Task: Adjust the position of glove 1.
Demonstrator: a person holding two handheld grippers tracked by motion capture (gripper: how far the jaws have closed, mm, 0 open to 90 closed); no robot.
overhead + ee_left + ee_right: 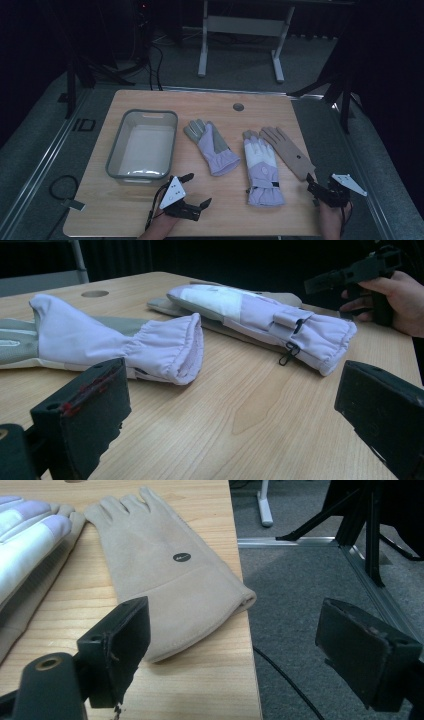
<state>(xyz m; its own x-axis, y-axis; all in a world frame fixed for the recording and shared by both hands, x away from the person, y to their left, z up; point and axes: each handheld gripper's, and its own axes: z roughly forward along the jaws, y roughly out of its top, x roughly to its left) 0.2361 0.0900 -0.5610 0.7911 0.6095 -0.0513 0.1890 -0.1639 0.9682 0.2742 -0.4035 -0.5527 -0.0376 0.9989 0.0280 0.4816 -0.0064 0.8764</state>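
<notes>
Three gloves lie on the wooden table (225, 210). A lilac glove with a grey palm (212, 145) is in the middle, its cuff (167, 347) facing my left gripper. To its right lies a white and lilac ski glove (261, 170) (280, 322) with a strap and clip, and a tan glove (290, 150) (160, 575) lies near the right edge. My left gripper (196, 190) (235, 425) hovers open by the front edge, with nothing between its jaws. My right gripper (312, 190) (235, 650) is open just short of the tan glove's cuff, half over the table's right edge.
A grey plastic bin (150, 114) with nothing in it stands on the table's left half. A round cable hole (238, 106) sits near the far edge. Beyond the table stand a white desk frame (240, 30) and dark stands; a cable (285, 680) lies on the grey floor.
</notes>
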